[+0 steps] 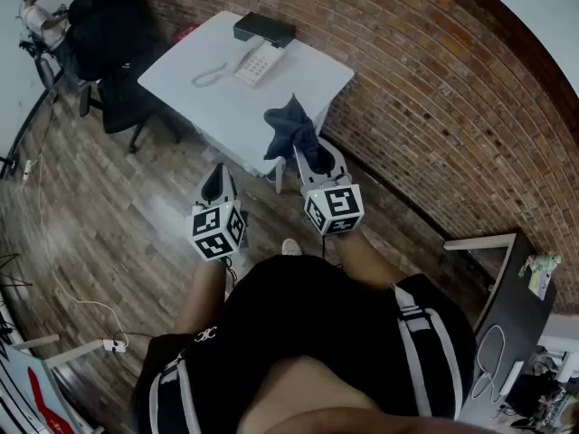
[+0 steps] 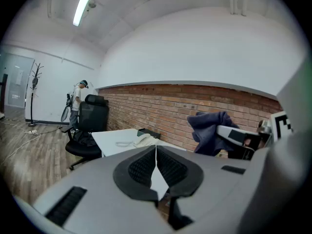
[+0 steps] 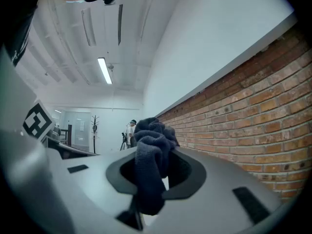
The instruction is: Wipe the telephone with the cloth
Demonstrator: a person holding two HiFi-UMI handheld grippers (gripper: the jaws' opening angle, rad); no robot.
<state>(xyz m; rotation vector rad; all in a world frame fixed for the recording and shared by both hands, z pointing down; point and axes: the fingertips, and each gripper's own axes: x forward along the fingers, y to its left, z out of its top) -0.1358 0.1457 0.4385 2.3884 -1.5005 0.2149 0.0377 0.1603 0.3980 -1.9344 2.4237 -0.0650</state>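
The white bench [image 1: 226,107] stands well ahead of both jaws, the telephone [image 1: 256,63] at its far end; the right gripper view misses both. The left gripper [image 2: 156,155] has its jaws pressed together, empty. The right gripper [image 3: 152,172] pinches the dark blue cloth [image 3: 151,140], bunched above its jaws.

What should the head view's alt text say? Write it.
Seen from above, the right tongs grip a dark blue cloth near a white table bearing a white telephone; the left tongs are shut and empty. A brick wall runs alongside.
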